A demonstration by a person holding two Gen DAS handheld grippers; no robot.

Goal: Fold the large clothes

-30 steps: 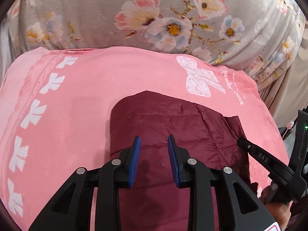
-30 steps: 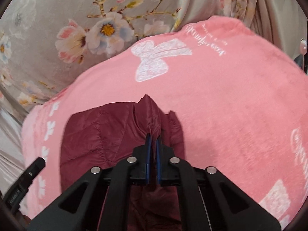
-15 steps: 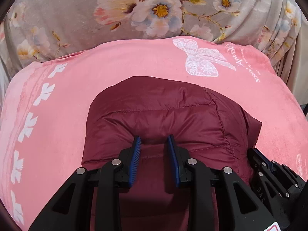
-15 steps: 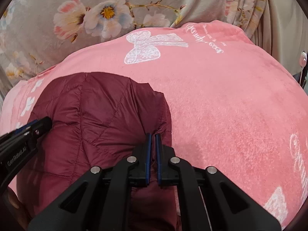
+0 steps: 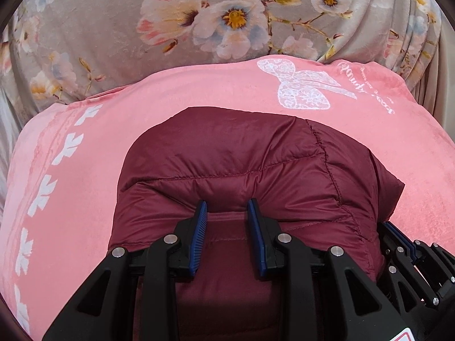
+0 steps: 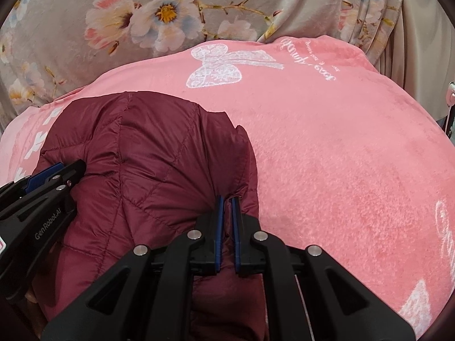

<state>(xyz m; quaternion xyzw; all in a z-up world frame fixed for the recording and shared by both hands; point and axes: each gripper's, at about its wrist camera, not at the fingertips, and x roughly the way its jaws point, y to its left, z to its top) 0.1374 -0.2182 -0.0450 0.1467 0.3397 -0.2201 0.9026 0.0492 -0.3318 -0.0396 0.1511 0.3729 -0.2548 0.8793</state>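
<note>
Folding: one maroon quilted jacket (image 5: 241, 153), lying on the pink blanket (image 5: 85, 199), its far end doubled over into a rounded, puffy fold.

Left gripper (image 5: 227, 207): jaws at a narrow gap, clamped on a thick roll of the jacket's near fold; cloth bulges between the blue pads (image 5: 201, 221).

Right gripper (image 6: 226, 201): jaws almost together, pinching a thin edge at the jacket's right side. I think it is a hem or corner, though the fabric bunches there and I cannot tell which.

Backdrop: flowered curtain (image 5: 199, 14) behind the blanket, well apart from the work.

Handling note, my judgement: I lay both held edges down level with each other, so the top layer lands square on the lower one. I keep the two grips even, press the air out of the padding before letting go, and release the thin right edge last, since slick shell fabric tends to slide back.
</note>
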